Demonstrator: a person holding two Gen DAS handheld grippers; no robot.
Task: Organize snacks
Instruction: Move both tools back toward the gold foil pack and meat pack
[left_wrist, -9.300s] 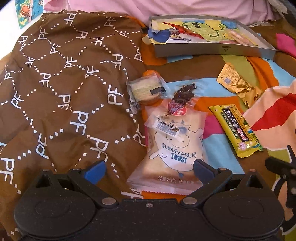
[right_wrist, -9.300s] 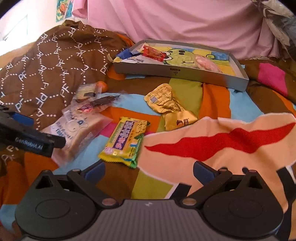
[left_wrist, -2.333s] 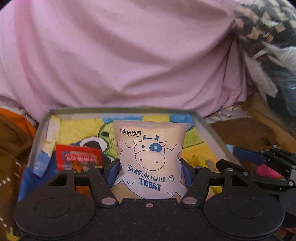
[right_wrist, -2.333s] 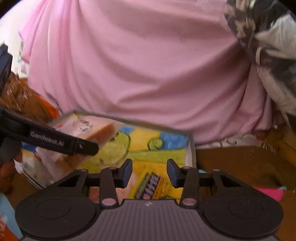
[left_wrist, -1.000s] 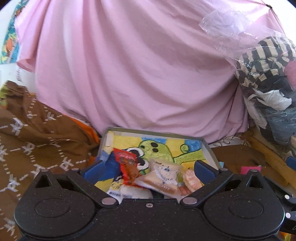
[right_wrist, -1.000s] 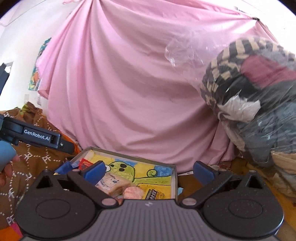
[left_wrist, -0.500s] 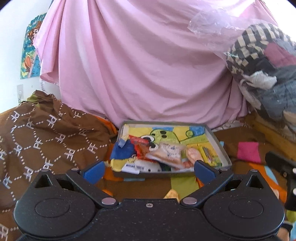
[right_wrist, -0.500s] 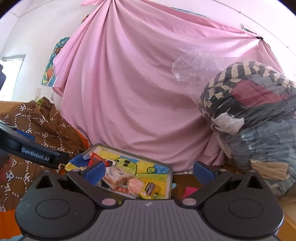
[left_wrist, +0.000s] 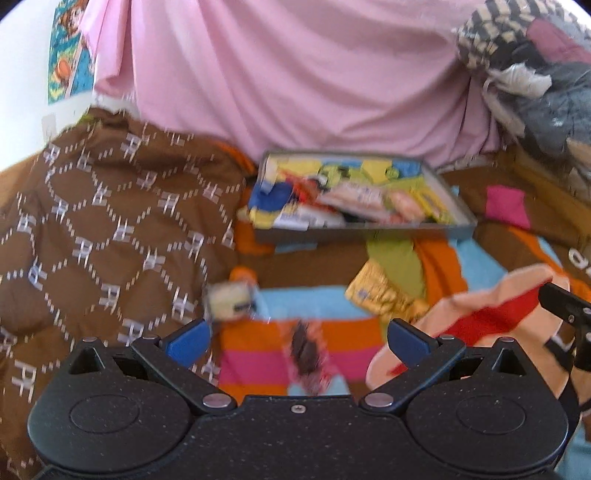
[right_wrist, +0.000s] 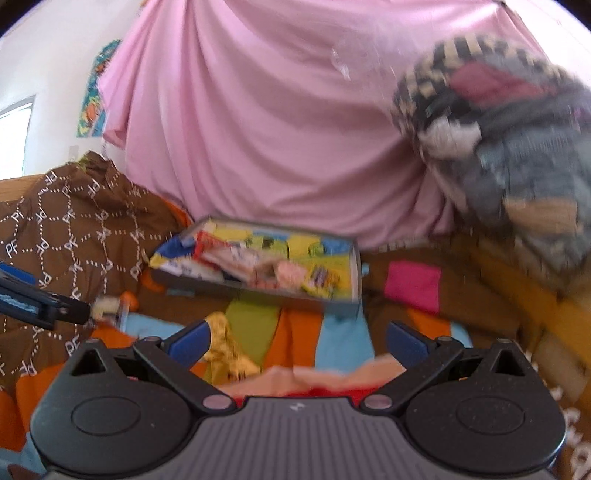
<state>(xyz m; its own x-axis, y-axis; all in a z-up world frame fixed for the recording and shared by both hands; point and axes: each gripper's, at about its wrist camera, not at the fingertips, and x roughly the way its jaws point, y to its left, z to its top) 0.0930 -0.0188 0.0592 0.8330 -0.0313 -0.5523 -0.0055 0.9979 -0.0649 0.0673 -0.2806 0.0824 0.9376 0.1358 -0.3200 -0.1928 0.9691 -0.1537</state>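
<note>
Backdrop: pink draped sheet (left_wrist: 295, 74), hanging in folds across the rear.
Left side: brown quilt (left_wrist: 103, 229) with white diamond pattern, rumpled.
Bed surface: multicoloured striped blanket (left_wrist: 439, 266), partly under the brown quilt.
Wall, far left: bright cartoon poster (left_wrist: 68, 48).
Right side: heap of bundled clothes (right_wrist: 509, 122), blurred.

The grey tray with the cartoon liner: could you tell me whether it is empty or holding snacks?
Holding snacks. The grey tray has several wrapped packets piled across its cartoon liner.
</note>
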